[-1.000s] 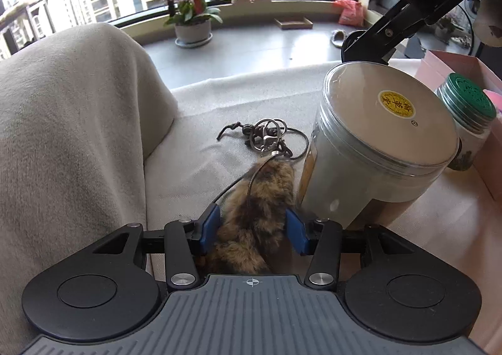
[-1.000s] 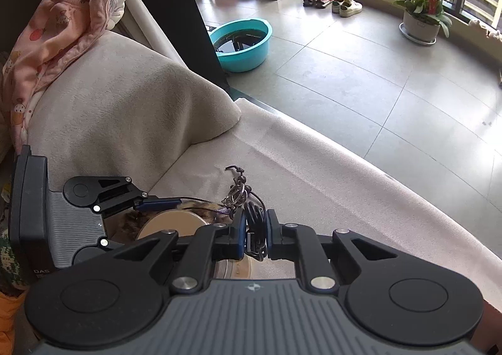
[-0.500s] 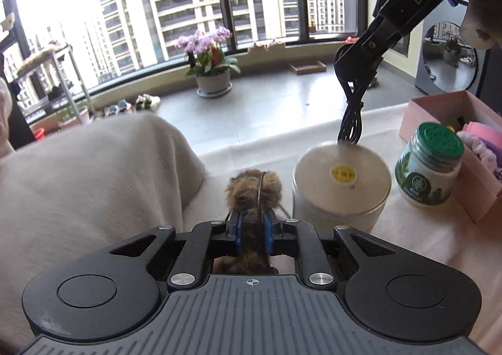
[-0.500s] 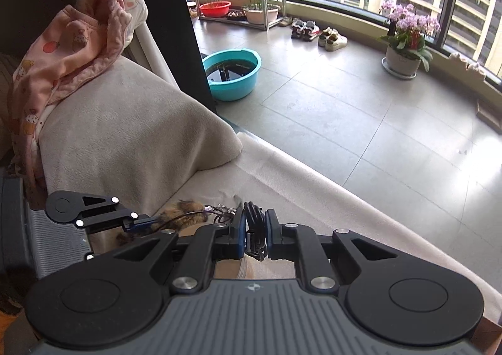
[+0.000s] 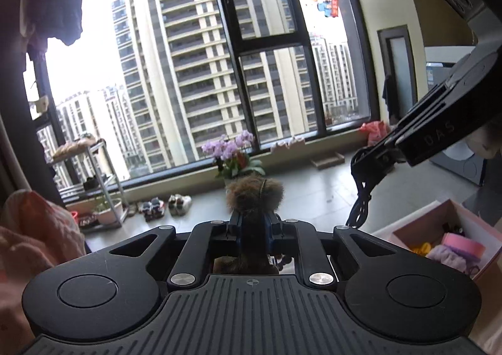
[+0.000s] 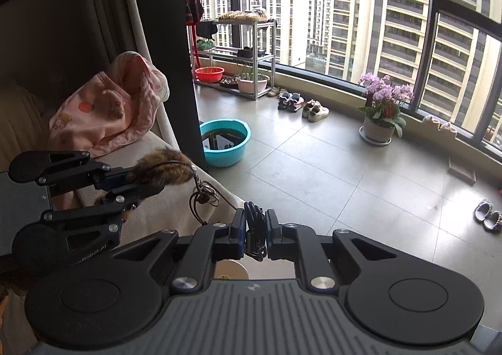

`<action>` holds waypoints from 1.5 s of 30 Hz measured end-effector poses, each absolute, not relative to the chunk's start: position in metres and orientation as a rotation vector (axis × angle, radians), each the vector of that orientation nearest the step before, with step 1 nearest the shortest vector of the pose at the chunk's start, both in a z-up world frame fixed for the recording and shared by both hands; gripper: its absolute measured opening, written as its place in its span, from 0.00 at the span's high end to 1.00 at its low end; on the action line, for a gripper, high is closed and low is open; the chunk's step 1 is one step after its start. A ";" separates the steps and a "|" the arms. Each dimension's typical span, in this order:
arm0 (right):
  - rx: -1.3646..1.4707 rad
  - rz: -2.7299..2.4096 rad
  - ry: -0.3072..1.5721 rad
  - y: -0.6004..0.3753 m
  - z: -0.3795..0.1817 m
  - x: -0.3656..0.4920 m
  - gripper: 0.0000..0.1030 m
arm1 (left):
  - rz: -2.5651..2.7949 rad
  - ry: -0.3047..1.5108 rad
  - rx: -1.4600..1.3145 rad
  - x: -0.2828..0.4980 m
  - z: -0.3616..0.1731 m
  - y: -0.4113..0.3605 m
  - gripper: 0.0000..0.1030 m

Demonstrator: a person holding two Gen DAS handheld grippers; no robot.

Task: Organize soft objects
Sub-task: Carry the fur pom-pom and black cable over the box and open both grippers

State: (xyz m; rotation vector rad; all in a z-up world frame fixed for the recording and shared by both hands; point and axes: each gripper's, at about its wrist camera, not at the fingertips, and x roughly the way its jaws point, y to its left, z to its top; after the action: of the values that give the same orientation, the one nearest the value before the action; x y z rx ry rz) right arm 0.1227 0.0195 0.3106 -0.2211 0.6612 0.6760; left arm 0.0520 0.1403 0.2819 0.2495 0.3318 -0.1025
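A brown furry tail charm (image 5: 254, 193) sticks up between the pads of my left gripper (image 5: 253, 223), which is shut on it. In the right wrist view the same furry charm (image 6: 163, 166) is held in the air by the left gripper (image 6: 138, 181), with metal key rings (image 6: 204, 196) dangling from its end. A thin cord runs from the rings to a bundled black cord (image 6: 254, 220), and my right gripper (image 6: 255, 229) is shut on that bundle. The right gripper (image 5: 371, 158) also shows at the right of the left wrist view, its black cord (image 5: 360, 198) hanging down.
A pink box (image 5: 439, 217) with soft items lies low on the right. A pink blanket (image 6: 109, 110) is draped over the beige sofa (image 6: 163, 210). Beyond are a teal basin (image 6: 224, 141), a potted orchid (image 6: 379, 110), shoes and a metal rack by the windows.
The left gripper closed on the furry charm, then both grippers rose with the charm and cord. The views tilted up toward the windows and the jars dropped out of sight.
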 end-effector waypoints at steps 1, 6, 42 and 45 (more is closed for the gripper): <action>-0.218 0.670 0.650 0.014 0.316 0.119 0.88 | -0.110 0.319 0.246 0.051 0.287 0.135 0.84; -0.191 0.633 0.615 -0.017 0.331 0.110 0.88 | -0.155 0.286 0.249 0.055 0.301 0.097 0.84; 0.099 0.341 0.885 -0.280 0.134 0.171 0.88 | -0.666 0.857 -0.011 0.190 0.098 -0.097 0.78; 0.017 0.315 0.898 -0.266 0.110 0.186 0.88 | -0.659 0.867 0.021 0.188 0.085 -0.089 0.74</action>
State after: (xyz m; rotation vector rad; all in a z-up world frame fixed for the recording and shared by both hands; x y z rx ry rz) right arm 0.1859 -0.2656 0.1097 0.0171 0.8979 0.3150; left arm 0.1877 -0.0892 0.0846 0.0211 0.8673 -0.6586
